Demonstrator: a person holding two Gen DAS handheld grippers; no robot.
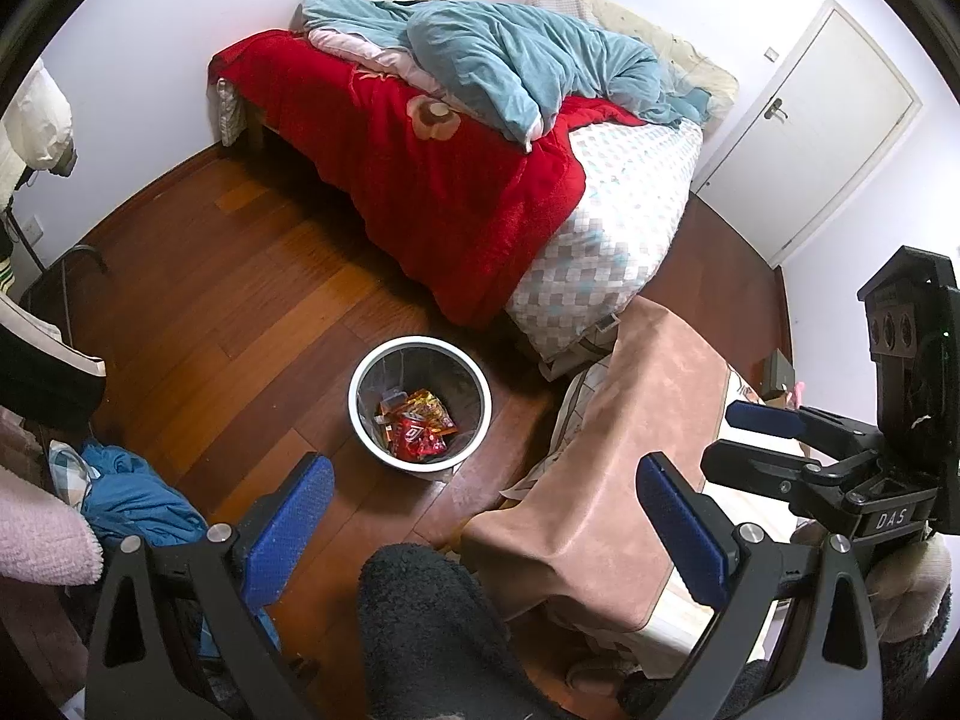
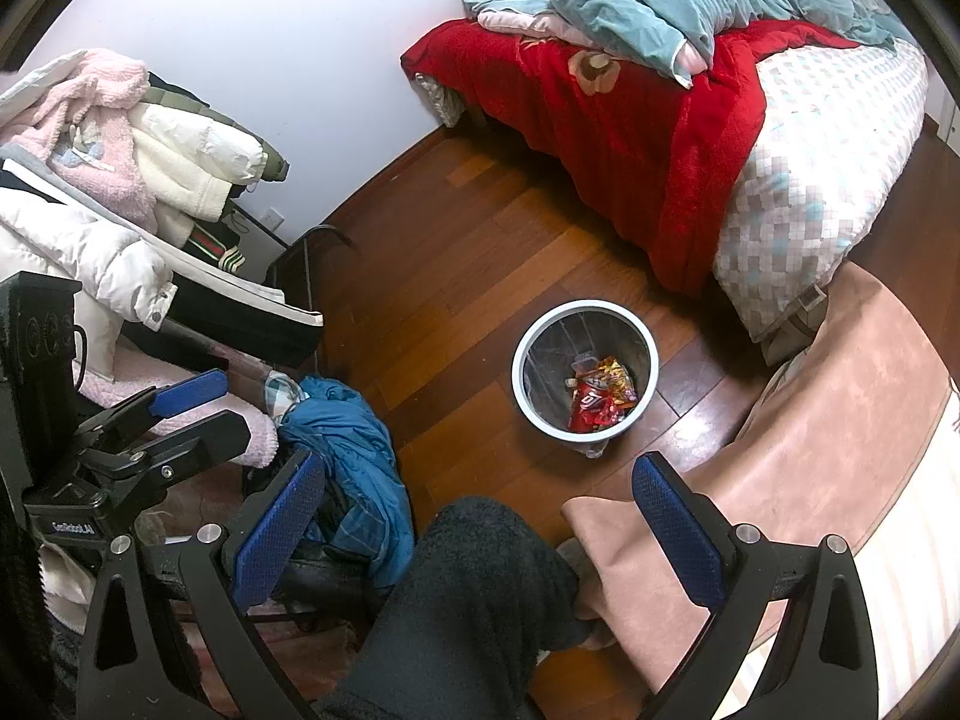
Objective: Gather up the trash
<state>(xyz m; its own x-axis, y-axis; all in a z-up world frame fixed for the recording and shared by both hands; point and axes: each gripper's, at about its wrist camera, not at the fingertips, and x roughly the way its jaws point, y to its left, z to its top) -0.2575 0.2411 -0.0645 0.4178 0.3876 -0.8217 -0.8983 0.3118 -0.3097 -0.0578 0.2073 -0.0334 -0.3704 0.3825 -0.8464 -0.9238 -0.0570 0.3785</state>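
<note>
Showing only in the left wrist view is a white door [image 1: 822,132]; only the right wrist view shows the heaped coats [image 2: 102,180]. Red and orange snack wrappers [image 1: 417,423] lie crumpled in the white wastebasket [image 1: 366,372], which stands on the wooden floor [image 1: 240,300] near the bed's [image 1: 600,240] corner. Left gripper [image 1: 486,525] and right gripper [image 2: 477,519] both have jaws spread wide, holding nothing.

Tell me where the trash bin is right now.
The trash bin stands on the wooden floor near the middle of both views, just off the bed's foot corner, beside the pink-covered surface.
</note>
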